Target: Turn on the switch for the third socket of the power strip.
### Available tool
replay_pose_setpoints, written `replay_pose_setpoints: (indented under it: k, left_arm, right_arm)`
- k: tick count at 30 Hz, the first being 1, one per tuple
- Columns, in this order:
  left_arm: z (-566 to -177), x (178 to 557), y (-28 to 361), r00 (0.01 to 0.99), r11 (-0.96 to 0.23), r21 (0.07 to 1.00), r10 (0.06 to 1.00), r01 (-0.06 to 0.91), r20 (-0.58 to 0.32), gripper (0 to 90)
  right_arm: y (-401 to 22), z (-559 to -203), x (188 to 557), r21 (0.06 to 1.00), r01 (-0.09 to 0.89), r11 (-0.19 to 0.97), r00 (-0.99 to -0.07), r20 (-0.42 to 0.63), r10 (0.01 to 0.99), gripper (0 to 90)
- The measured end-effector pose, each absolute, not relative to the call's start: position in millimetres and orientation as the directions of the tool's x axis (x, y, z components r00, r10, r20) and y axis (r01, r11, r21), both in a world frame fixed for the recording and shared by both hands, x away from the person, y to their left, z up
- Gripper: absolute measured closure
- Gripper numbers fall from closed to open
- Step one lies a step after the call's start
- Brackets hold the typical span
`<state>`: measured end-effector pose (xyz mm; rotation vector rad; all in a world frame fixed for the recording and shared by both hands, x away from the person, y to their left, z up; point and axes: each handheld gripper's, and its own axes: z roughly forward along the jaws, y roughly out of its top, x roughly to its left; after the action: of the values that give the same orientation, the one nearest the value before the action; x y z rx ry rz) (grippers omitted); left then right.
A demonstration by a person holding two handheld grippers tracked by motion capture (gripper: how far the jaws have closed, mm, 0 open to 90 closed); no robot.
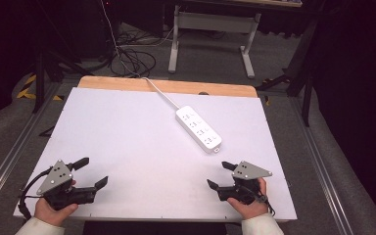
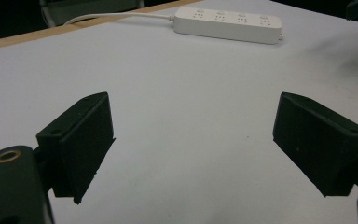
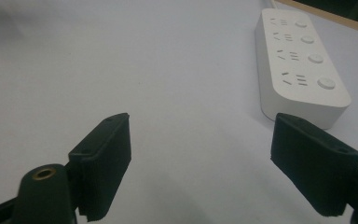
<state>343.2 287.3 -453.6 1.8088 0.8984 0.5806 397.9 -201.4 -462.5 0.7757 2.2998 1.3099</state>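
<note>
A white power strip [image 1: 199,129] with several sockets and round switches lies right of the middle of the white table top [image 1: 127,142], its cord running off the far edge. My left gripper [image 1: 91,172] rests near the front left corner, held in a hand, jaws open with nothing between them. My right gripper [image 1: 220,175] sits near the front right, also open and empty, just in front of the strip's near end. In the left gripper view the power strip [image 2: 228,23] lies far ahead. The right gripper view has the power strip [image 3: 300,60] close, ahead to the right.
A wooden edge [image 1: 166,86] borders the far side of the table. Beyond it, cables [image 1: 132,58] lie on the floor beside a white desk frame [image 1: 210,34]. Metal rails run along both sides of the table.
</note>
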Motion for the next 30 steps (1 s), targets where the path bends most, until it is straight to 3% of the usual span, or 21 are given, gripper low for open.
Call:
replay_pose_setpoints:
  k: [30]
  left_arm:
    - [-452.3, 341.9, 288.2, 0.587, -0.240, 0.917, 0.809, 0.320, 0.007, 12.7]
  right_arm:
    - [-196.2, -455.7, 398.6, 0.856, 0.263, 0.445, -0.770, -0.092, 0.632, 20.8]
